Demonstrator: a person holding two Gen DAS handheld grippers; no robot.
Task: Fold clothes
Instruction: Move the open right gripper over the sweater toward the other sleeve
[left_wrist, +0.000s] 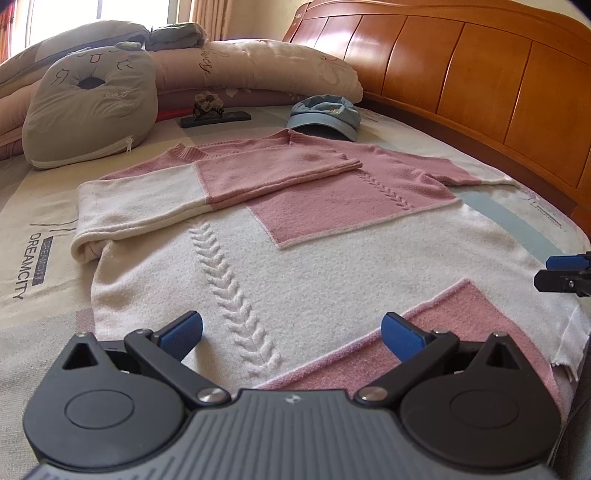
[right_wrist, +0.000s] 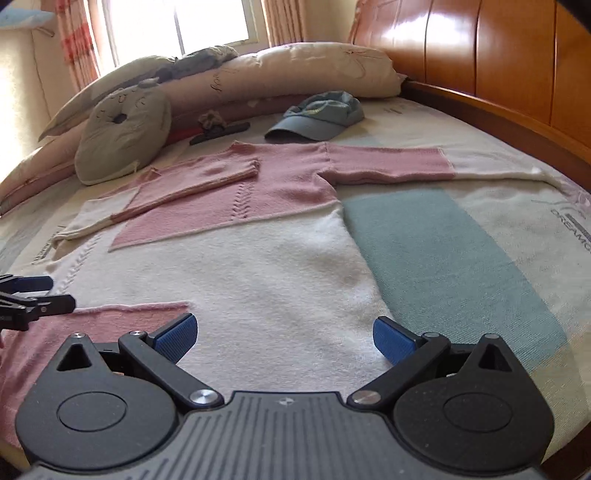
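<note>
Sweater (left_wrist: 295, 258), pink and cream knit, is being shown spread flat across the bed sheet (left_wrist: 37, 229), its hem lying nearest the cameras at six o'clock and its neckline pointing toward twelve o'clock. One sleeve (left_wrist: 207, 184) is already being kept folded across the chest at about ten o'clock in the left wrist view, while the other sleeve (right_wrist: 424, 162) is lying stretched out toward two o'clock in the right wrist view. The knit is being judged soft, limp and fairly light, likely to sag and stretch when lifted, so hold is best taken at a thick edge: the cuff of the outstretched sleeve, or the two hem corners. Beyond the neckline, at twelve o'clock, a grey cushion (left_wrist: 88, 110), a blue cap (left_wrist: 325, 114) and a dark hair clip (left_wrist: 214, 118) are lying well apart from the garment. The left gripper (left_wrist: 291, 332) is being held wide open over the hem, nothing between its blue pads. The right gripper (right_wrist: 284, 334) is likewise being held wide open and empty, above the hem's right edge.
</note>
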